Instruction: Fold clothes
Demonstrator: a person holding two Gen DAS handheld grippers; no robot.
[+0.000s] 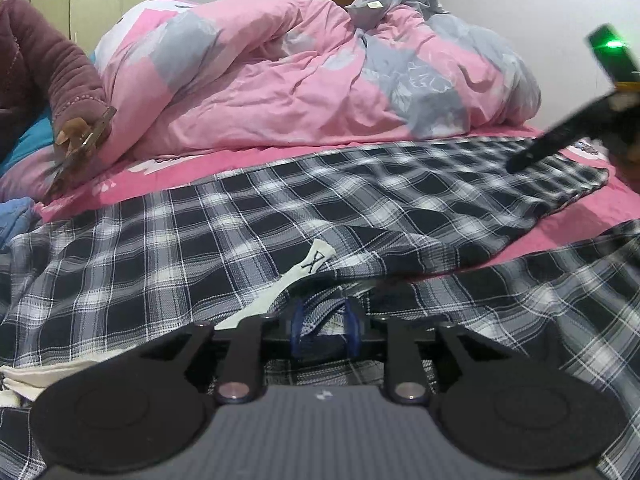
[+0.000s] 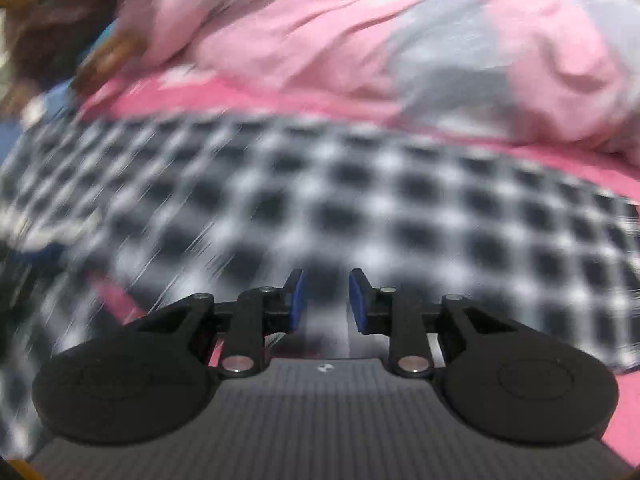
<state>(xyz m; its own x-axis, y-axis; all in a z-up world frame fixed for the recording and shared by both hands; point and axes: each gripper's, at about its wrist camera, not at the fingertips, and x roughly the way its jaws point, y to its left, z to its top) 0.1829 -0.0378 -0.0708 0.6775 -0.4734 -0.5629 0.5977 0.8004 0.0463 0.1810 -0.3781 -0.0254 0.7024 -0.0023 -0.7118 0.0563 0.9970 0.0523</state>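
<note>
The plaid shirt (image 1: 280, 208) lies spread across the pink bed (image 1: 580, 224), with one part laid over the body and a sleeve at the far right. Folding appears begun, not finished: the near edge is bunched and no compact stack shows.

The left gripper (image 1: 322, 326) sits at that bunched near edge, its jaws slightly apart with cloth between them; contact cannot be confirmed. The right gripper (image 2: 326, 300) hangs over the plaid, jaws parted, nothing between them.
</note>
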